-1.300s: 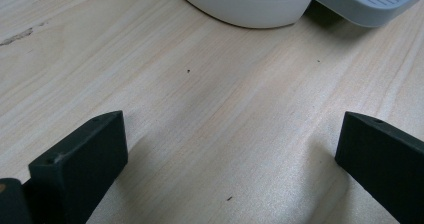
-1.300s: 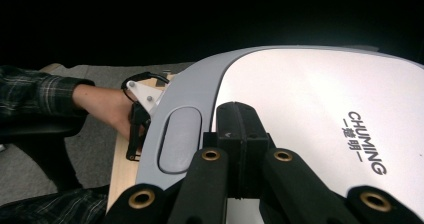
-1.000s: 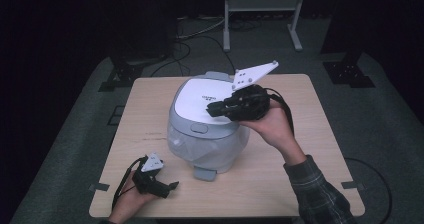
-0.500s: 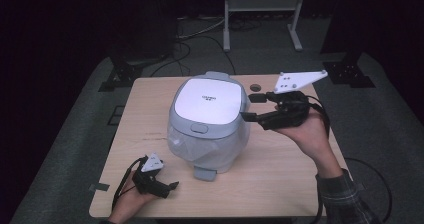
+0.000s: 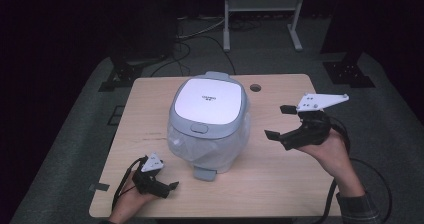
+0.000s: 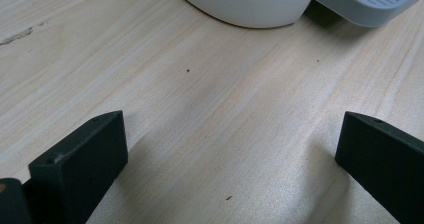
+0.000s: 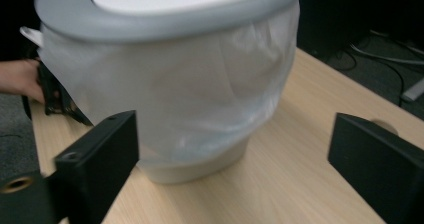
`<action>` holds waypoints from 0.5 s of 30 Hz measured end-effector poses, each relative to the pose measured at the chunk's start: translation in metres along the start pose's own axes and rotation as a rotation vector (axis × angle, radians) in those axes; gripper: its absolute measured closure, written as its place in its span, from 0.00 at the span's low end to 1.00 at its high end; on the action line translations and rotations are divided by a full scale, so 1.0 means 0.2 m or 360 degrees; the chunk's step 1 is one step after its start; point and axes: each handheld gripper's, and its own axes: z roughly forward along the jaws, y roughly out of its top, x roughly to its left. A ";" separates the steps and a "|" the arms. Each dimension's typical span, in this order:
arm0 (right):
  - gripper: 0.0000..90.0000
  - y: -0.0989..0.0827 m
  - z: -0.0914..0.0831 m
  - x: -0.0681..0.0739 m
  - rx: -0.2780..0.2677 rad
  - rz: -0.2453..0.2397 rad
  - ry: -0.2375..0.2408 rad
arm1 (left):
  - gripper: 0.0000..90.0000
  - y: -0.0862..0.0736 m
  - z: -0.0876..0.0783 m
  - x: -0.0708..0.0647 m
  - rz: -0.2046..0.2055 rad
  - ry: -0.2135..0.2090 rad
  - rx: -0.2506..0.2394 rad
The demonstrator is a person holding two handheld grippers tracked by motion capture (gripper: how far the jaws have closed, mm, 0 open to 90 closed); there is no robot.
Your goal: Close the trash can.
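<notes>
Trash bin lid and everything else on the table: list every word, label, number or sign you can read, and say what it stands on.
Small dark print on the white lid of the trash bin: one short word or logo in the high view, too small and blurred to read.
Grey pedal, table, both grippers: no lettering to be seen.

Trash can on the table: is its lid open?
No, the trash can has its white lid lying flat and shut inside the grey rim, as the high view shows.
</notes>
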 end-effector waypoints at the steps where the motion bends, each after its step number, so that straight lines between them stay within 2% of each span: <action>1: 0.01 -0.03 0.00 0.00 0.0013 0.0011 -0.0018 | 0.00 0.00 0.00 0.00 0.0001 0.0000 0.0000; 5: 0.00 -0.15 0.02 0.00 0.0070 0.0034 -0.0086 | 0.00 0.00 0.00 0.00 0.0000 0.0000 0.0000; 10: 0.00 -0.26 0.03 0.00 0.0082 0.0067 -0.0105 | 0.00 0.00 0.00 0.00 0.0001 0.0000 0.0003; 15: 0.00 -0.38 0.07 0.01 0.0137 0.0079 -0.0119 | 0.00 0.00 0.00 0.00 0.0001 -0.0001 0.0002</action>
